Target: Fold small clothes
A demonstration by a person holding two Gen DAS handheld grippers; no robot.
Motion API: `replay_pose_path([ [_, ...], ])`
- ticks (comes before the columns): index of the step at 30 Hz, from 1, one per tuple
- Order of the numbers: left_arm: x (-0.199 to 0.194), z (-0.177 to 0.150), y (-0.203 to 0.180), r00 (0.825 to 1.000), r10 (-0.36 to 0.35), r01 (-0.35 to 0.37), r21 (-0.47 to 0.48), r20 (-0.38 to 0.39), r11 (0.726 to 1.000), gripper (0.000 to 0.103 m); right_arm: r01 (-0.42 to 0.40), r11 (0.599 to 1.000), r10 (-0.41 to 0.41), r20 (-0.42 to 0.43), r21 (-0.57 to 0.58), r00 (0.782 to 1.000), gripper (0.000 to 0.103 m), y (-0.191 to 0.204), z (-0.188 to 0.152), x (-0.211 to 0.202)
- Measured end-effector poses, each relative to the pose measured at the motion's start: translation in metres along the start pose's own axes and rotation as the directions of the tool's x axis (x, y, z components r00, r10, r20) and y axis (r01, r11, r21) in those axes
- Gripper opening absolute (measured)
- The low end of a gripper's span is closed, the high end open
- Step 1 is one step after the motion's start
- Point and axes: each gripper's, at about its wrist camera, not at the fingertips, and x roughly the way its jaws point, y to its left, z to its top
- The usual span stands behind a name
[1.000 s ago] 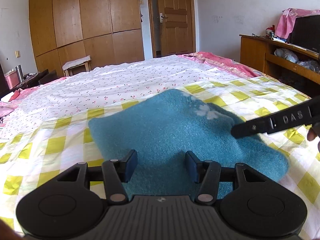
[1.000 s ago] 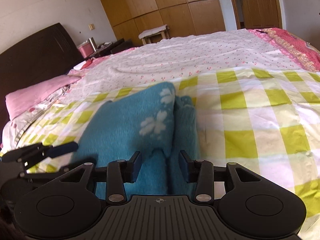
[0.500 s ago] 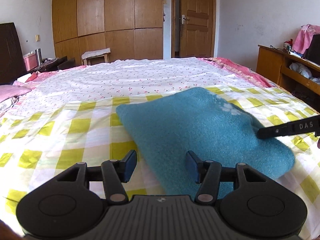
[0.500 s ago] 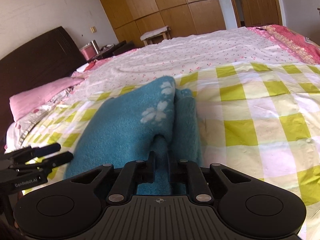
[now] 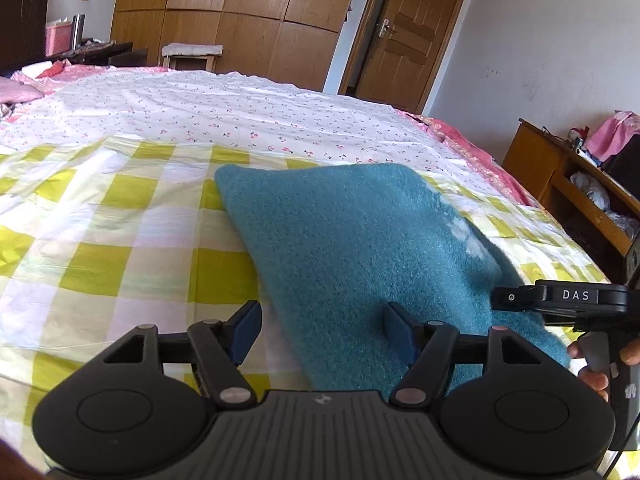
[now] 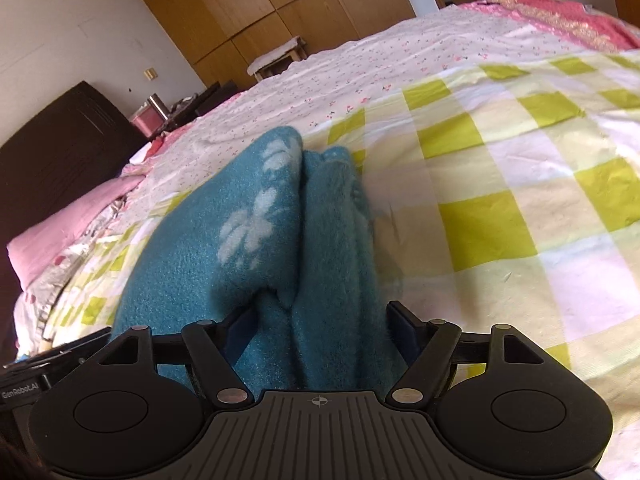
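Right wrist view: the folded teal fleece garment with pale flower prints (image 6: 256, 248) lies on the yellow-and-white checked bedspread (image 6: 520, 208), its bunched near edge between the right gripper (image 6: 320, 334) fingers, which are opening and not pressing it. Left wrist view: the left gripper (image 5: 322, 326) fingers are opening too, straddling the garment's near left edge, empty. This looks like a release after a fold; next probably comes smoothing or regripping an edge.
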Motion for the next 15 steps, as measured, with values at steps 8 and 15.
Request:
replay_pose_path([
  [8,-0.009,-0.016,0.005,0.998,-0.054,0.053,-0.021,-0.038,0.998,0.059,-0.059,0.997,0.06,-0.04,0.046,0.997,0.046,0.007,-0.026,-0.019],
  [15,-0.057,-0.044,-0.015,0.994,-0.07,0.078,0.085,-0.089,0.993,0.055,-0.091,0.996,0.092,-0.14,0.018,0.986,0.043,0.025,-0.079,-0.068],
])
